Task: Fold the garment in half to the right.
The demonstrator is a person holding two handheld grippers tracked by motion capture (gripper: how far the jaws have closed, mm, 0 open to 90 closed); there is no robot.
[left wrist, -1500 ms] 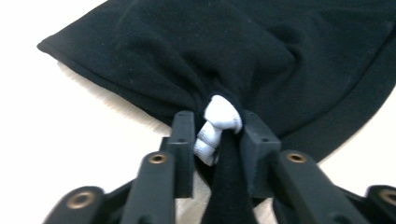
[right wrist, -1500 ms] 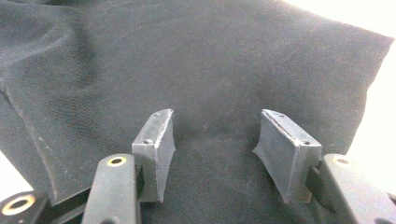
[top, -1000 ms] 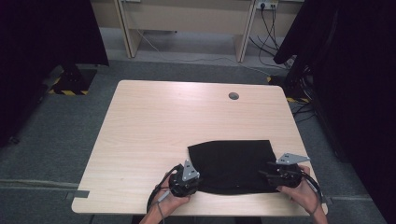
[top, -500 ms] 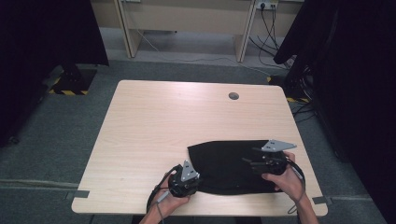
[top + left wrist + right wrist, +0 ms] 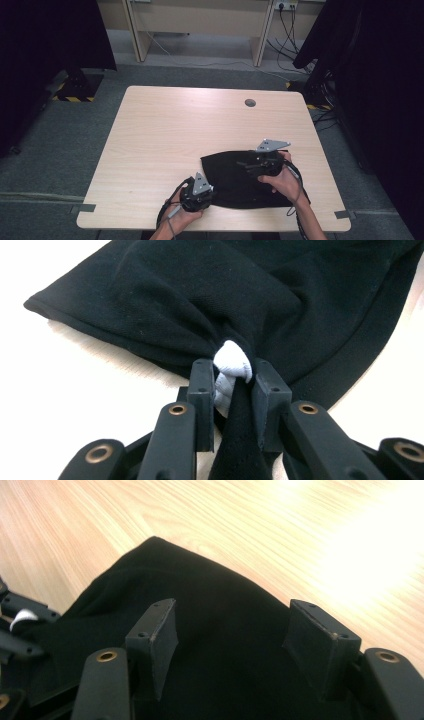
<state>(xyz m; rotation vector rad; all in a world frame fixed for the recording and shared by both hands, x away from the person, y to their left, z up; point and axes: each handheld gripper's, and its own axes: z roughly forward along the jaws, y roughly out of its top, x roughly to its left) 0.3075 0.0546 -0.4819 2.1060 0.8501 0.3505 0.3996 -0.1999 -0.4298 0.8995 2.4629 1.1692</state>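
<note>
Nearest the person's edge of the tabletop [image 5: 165, 130], the left gripper [image 5: 197, 192] sits at the near left corner of a black cloth [image 5: 235, 177]. In the left gripper view its fingers [image 5: 202, 390] are clenched on a bunched fold of that cloth [image 5: 200, 295], and a bit of white fabric [image 5: 231, 365] shows pinched between them with the black material. The cloth fans out from the grip and lies on the pale wood, its hemmed edge running to the left.

A little farther in, the right gripper [image 5: 260, 162] is held over the middle of the cloth, the hand [image 5: 282, 182] behind it. In the right gripper view its fingers [image 5: 155, 635] stand released, well apart, with the black cloth [image 5: 225, 630] lying below and between them but not pressed by the pads; they have just been opening. The cloth's far edge curves across the wood just beyond the fingertips.

Farther still, a round cable hole [image 5: 250, 103] lies near the tabletop's far edge. No container is on the tabletop.
</note>
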